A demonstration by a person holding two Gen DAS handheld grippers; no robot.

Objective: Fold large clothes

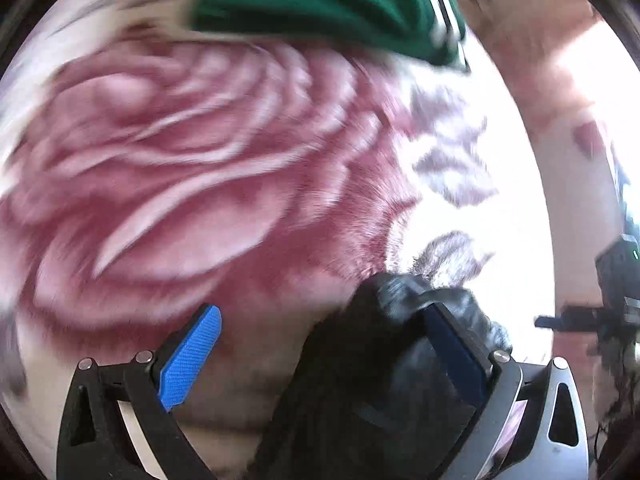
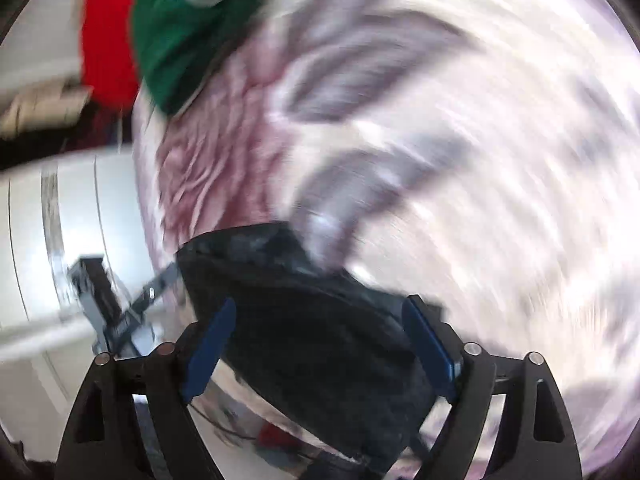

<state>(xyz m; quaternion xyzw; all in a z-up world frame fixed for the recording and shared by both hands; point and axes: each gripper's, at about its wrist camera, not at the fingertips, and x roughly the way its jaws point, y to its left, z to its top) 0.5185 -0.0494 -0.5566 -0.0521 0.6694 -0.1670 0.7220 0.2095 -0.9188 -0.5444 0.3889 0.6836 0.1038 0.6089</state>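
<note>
Your left gripper (image 1: 320,344) and right gripper (image 2: 320,340) both stand wide, a dark garment (image 2: 304,328) lying loose between each pair of blue pads, above a rose-print blanket (image 1: 180,184). Motion blur smears the blanket's pattern. A green garment (image 1: 320,0) is cut off at the top edge, a red cloth (image 2: 108,40) half hidden behind it.

A fuzzy white blanket (image 1: 180,168) carries a large pink rose print with grey leaves. A plain green folded garment (image 1: 320,4) lies beside a bright red cloth (image 2: 106,40). The dark charcoal garment (image 2: 312,332) is unpatterned.
</note>
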